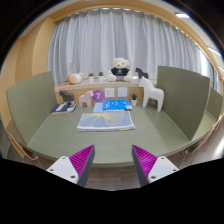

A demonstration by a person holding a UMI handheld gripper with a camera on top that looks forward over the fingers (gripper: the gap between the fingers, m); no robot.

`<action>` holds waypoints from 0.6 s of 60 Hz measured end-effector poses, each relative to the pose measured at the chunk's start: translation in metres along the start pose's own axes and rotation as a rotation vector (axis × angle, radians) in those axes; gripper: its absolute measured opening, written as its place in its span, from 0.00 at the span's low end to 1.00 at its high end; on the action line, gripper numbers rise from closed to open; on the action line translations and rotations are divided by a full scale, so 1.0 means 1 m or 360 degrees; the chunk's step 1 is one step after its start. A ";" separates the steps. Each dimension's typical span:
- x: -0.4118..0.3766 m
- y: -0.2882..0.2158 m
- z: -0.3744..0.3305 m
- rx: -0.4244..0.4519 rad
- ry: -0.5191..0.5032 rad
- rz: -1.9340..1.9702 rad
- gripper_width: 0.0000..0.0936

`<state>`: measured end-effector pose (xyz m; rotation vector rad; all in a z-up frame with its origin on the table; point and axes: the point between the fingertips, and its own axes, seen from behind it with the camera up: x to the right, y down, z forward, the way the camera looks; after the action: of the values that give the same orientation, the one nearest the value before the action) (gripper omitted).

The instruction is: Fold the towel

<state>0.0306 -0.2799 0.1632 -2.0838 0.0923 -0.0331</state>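
A light blue towel (106, 121) lies spread flat in the middle of a green table (60, 140), well beyond my fingers. My gripper (113, 165) hangs over the near edge of the table, open, with nothing between its magenta pads (80, 161). The towel is far out of reach of the fingertips.
Green partition panels (183, 92) stand left and right of the table. At the back sit a shelf with a plush bear (119, 68), a white toy horse (152, 94), small boxes (113, 102) and a dark object (64, 105). White curtains (100, 40) hang behind.
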 end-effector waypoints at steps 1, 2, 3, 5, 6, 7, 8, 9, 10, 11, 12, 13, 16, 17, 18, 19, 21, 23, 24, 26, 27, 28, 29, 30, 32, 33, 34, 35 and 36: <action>-0.004 0.003 0.000 -0.0015 -0.0015 0.0000 0.79; -0.008 0.006 0.001 -0.0029 -0.0027 -0.0003 0.79; -0.013 0.009 0.005 -0.0043 -0.0039 -0.0009 0.79; -0.025 0.016 0.015 -0.0075 -0.0057 -0.0023 0.79; -0.031 0.020 0.021 -0.0091 -0.0066 -0.0032 0.79; -0.037 0.023 0.027 -0.0107 -0.0075 -0.0041 0.79; -0.044 0.026 0.033 -0.0123 -0.0085 -0.0052 0.79; -0.042 0.032 0.021 -0.0142 -0.0097 -0.0069 0.79; -0.056 0.033 0.044 -0.0155 -0.0109 -0.0077 0.79; -0.063 0.034 0.052 -0.0167 -0.0122 -0.0084 0.79; -0.072 0.035 0.059 -0.0173 -0.0133 -0.0086 0.79; -0.079 0.036 0.067 -0.0177 -0.0145 -0.0085 0.79; -0.100 0.038 0.090 -0.0198 -0.0176 -0.0077 0.79; -0.107 0.039 0.098 -0.0209 -0.0184 -0.0076 0.79; -0.114 0.039 0.106 -0.0220 -0.0191 -0.0076 0.79; -0.120 0.039 0.115 -0.0230 -0.0196 -0.0078 0.79; -0.131 0.038 0.134 -0.0248 -0.0200 -0.0087 0.79; -0.138 0.034 0.152 -0.0263 -0.0212 -0.0102 0.79; -0.143 0.032 0.162 -0.0268 -0.0212 -0.0107 0.79; -0.153 0.027 0.182 -0.0279 -0.0213 -0.0114 0.79; -0.158 0.024 0.193 -0.0283 -0.0214 -0.0113 0.79; -0.163 0.021 0.203 -0.0287 -0.0217 -0.0111 0.79; -0.168 0.018 0.213 -0.0291 -0.0221 -0.0107 0.79; -0.173 0.015 0.223 -0.0296 -0.0226 -0.0102 0.79; -0.183 0.008 0.242 -0.0304 -0.0238 -0.0093 0.79; -0.187 0.004 0.252 -0.0306 -0.0241 -0.0092 0.80; -0.190 0.000 0.261 -0.0305 -0.0240 -0.0093 0.79; -0.193 -0.003 0.270 -0.0304 -0.0236 -0.0098 0.79; -0.195 -0.006 0.280 -0.0306 -0.0232 -0.0103 0.79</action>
<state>-0.1465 -0.0184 0.0338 -2.2735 -0.0628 0.0914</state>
